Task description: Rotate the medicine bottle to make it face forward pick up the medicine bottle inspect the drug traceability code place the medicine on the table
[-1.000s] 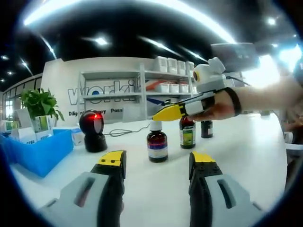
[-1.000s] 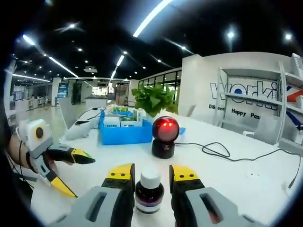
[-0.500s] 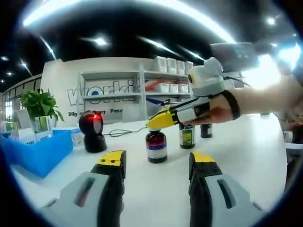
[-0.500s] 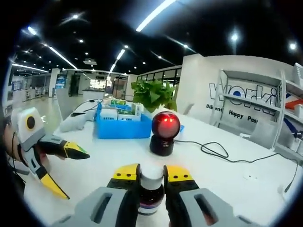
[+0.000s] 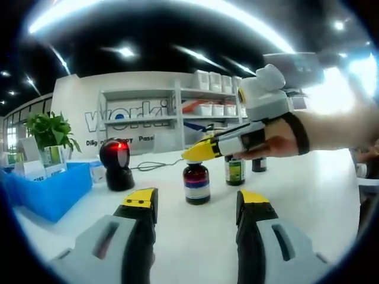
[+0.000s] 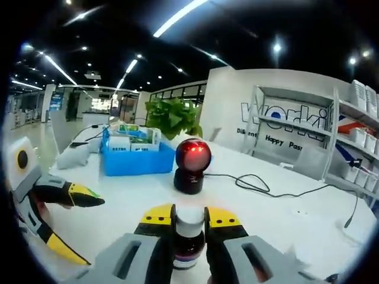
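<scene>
bottle (image 5: 196,183) on table (image 5: 308,183) | scanner (image 5: 116,163) left | bin (image 5: 44,189) further left

Bare table (image 5: 195,228) ahead; scanner (image 5: 116,164) left, two bottles (image 5: 235,170) behind block passage.

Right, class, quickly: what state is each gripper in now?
Left gripper: open, holding nothing.
Right gripper: shut on the medicine bottle, at its white cap.

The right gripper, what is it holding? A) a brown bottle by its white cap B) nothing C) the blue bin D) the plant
A: in the right gripper view its yellow-tipped jaws are closed on the white cap of the brown bottle, and the right gripper sits over that bottle's top in the left gripper view.
</scene>
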A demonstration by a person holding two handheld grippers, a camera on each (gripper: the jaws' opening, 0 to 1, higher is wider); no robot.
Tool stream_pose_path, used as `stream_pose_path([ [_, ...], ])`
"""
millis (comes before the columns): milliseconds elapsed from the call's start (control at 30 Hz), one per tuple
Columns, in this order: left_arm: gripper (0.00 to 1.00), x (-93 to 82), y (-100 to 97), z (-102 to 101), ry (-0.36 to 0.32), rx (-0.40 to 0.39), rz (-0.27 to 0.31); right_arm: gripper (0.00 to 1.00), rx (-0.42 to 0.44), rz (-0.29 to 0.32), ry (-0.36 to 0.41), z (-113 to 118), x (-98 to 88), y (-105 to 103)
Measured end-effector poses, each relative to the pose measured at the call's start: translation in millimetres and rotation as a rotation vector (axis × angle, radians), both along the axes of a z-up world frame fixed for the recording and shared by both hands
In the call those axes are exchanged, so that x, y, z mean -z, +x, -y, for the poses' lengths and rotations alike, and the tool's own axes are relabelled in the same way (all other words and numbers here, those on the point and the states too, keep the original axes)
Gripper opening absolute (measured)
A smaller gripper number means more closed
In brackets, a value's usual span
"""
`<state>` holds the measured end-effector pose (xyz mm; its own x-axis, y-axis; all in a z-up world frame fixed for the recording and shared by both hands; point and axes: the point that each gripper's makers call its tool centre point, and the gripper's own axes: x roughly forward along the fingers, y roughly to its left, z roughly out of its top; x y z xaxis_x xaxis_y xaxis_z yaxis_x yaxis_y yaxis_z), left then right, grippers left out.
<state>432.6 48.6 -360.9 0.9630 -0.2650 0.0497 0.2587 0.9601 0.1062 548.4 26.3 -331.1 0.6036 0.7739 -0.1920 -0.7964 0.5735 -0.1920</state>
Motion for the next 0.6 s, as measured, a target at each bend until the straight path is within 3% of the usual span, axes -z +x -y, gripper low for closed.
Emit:
stream_pose_path([
  [100, 0.44, -0.2, 0.1, -1.1, -0.004, -0.004, 0.001, 0.14, 0.055, 0.03, 0.001, -0.5, 0.1, -9.7],
  [400, 0.44, -4.6, 0.3, -11.2, -0.052, -0.035, 0.013, 0.14, 0.246, 0.052, 0.013, -3.1, -2.0, -5.3],
  [600, 0.44, -3.2, -0.8, -6.7, -0.03, -0.026, 0.012, 0.14, 0.261, 0.052, 0.017, -9.4, -1.9, -2.8],
])
